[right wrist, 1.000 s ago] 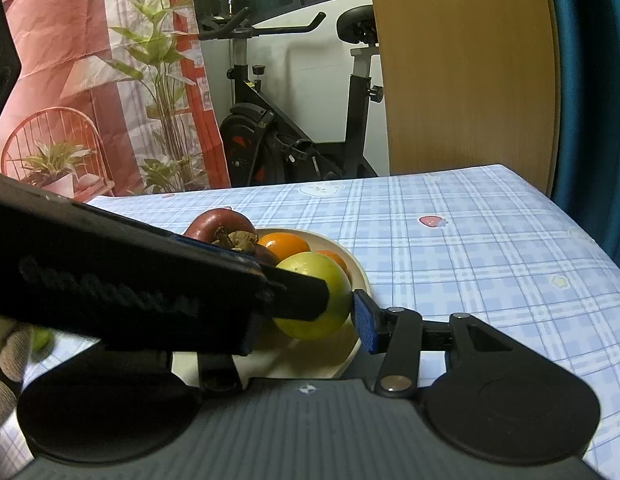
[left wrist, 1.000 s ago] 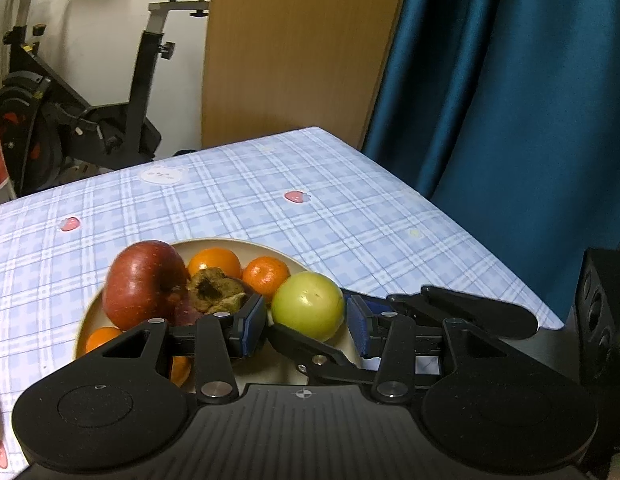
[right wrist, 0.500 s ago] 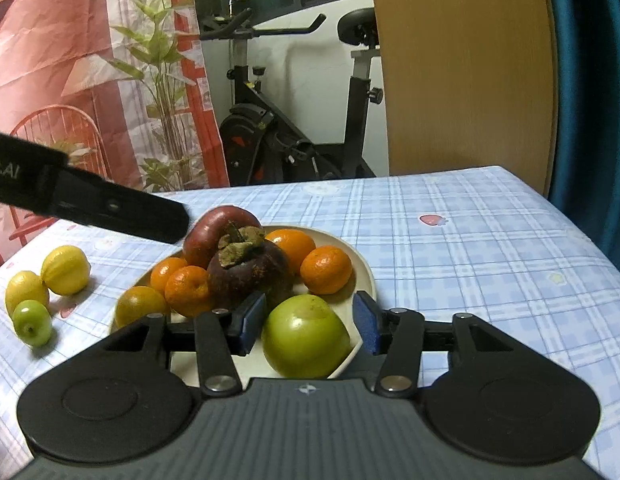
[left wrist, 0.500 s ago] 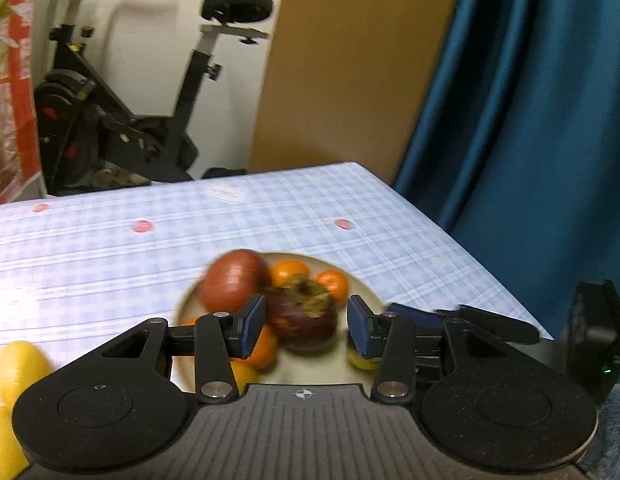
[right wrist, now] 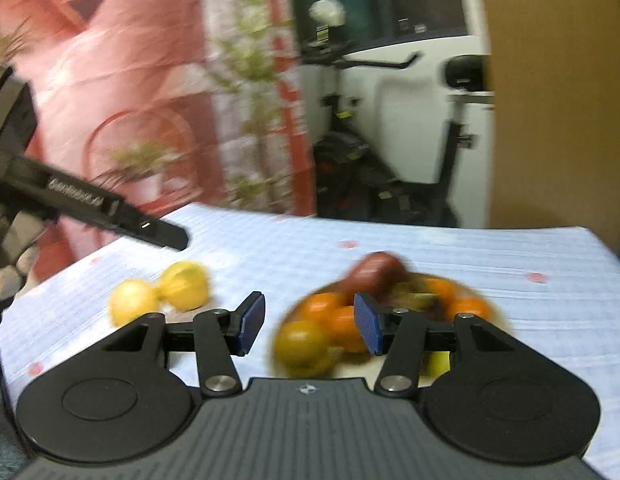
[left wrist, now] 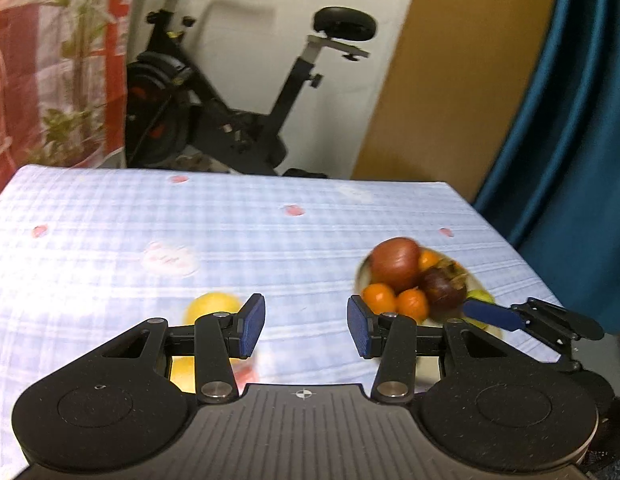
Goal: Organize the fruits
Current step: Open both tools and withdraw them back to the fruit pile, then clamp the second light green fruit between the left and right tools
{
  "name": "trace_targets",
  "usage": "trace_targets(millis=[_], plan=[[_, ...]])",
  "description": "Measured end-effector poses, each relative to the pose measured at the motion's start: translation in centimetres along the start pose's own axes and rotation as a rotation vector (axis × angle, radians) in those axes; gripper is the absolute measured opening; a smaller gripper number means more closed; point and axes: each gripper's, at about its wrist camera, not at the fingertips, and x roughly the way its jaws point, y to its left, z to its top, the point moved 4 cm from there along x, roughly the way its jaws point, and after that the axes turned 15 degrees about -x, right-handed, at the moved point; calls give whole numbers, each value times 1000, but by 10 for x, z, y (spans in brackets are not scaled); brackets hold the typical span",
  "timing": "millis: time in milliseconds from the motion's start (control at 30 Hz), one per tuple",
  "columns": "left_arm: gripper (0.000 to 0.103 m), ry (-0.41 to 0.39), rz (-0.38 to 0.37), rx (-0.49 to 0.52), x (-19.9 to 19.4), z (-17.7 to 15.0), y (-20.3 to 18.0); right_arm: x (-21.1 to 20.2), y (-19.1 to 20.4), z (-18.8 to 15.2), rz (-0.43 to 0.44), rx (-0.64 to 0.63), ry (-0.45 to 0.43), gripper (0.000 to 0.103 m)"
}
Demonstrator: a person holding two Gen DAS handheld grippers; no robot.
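You are holding both grippers, left [left wrist: 306, 330] and right [right wrist: 310, 324], parted and empty, the right having just widened, near the fruit plate [left wrist: 363, 270].

A pale blue checked tablecloth [left wrist: 270, 240] carries pink spots; round yellow lemons [right wrist: 182, 286], orange mandarins [left wrist: 379, 298], a dark red apple [left wrist: 393, 264], teal curtain [left wrist: 569, 120].

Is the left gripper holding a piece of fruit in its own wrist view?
No, the left gripper stands open with only bare tablecloth between its blue pads, and the lemon lies beside it.
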Motion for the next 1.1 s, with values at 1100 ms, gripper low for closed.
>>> trace_targets(millis=[1100], plan=[[48, 74, 16, -74, -7, -57, 29, 83, 103, -9, 356, -155, 166, 49]])
